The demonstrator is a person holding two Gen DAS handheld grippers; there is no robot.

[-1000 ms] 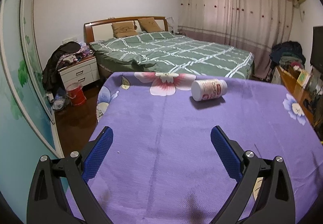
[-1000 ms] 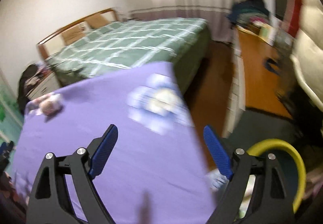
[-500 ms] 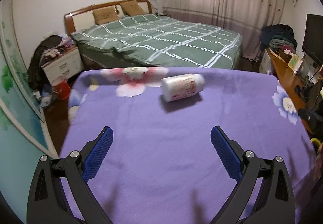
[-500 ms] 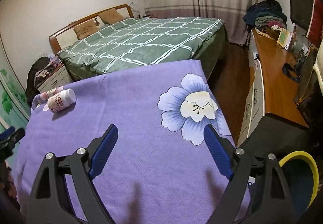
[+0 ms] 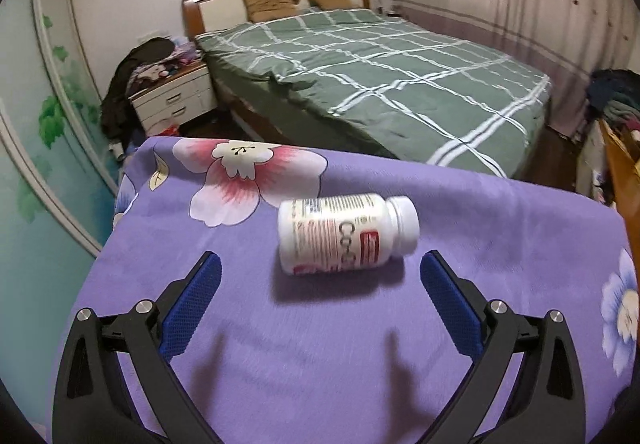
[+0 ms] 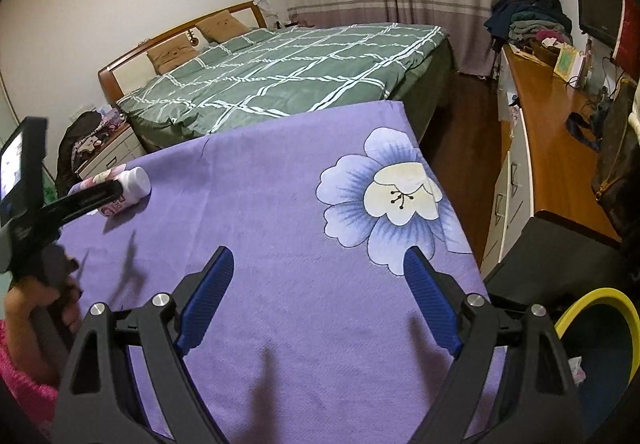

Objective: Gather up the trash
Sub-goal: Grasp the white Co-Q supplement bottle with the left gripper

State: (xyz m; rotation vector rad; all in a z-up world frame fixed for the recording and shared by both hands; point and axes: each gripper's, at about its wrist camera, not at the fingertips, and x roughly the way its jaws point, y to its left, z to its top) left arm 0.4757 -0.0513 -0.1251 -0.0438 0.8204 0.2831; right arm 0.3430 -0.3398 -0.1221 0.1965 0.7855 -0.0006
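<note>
One smooth cylindrical white bottle [image 5: 346,234], purple cloth [image 5: 320,344]

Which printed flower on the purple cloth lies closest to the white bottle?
The pink-and-white flower, touching the bottle at its base end. The blue-and-white flower sits far off, near the cloth's opposite edge.

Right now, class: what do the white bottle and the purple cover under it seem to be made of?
White bottle: probably plastic, smooth and slightly glossy, with a ribbed screw cap and a printed label wrapped around it.
Purple floral cloth: woven fabric, matte, with a fine visible weave, printed flowers and a draped edge.
</note>
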